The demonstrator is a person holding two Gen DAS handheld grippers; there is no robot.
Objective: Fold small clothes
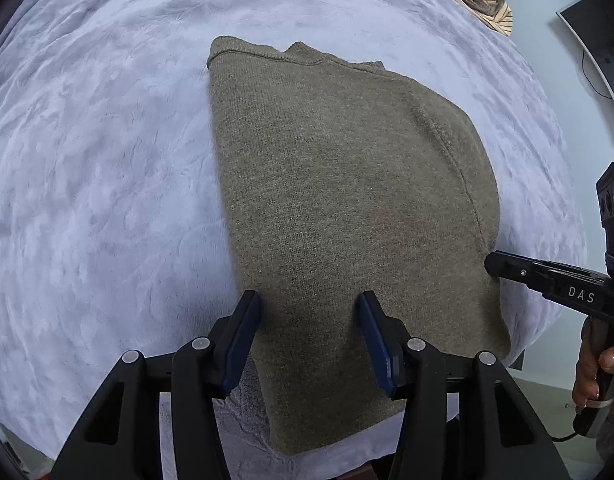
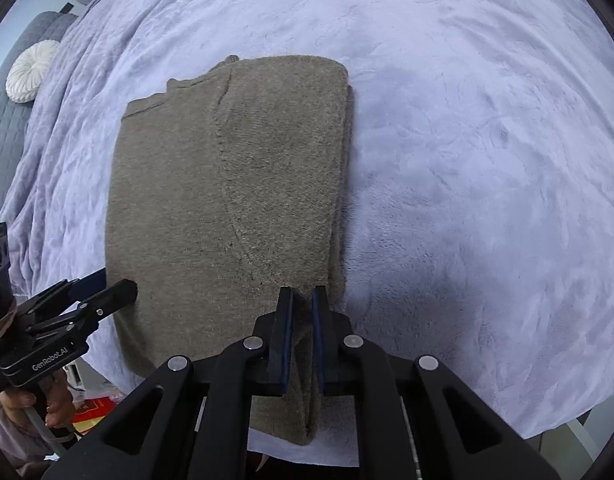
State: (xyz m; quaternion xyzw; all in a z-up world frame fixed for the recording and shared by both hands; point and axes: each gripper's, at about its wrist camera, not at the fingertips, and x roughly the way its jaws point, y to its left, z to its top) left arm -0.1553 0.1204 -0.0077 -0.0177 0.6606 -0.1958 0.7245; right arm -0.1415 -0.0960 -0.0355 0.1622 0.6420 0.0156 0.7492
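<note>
Sweater (image 1: 339, 200) on bed (image 1: 107, 160), sides folded in; crosswise fold left. Right tool (image 2: 303, 300) pinches hem at 6 o'clock. Left tool (image 1: 309, 308) half-open over hem, gripping nothing.

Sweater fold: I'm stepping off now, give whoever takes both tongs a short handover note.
Right tongs: shut, pinching the near right edge of the olive sweater.
Left tongs: open, straddling the sweater's near left edge, no grip yet.
Sweater lies on the lavender blanket, sides already folded in to a narrow strip.
Left: grip the left edge, fold near end toward the collar.
</note>
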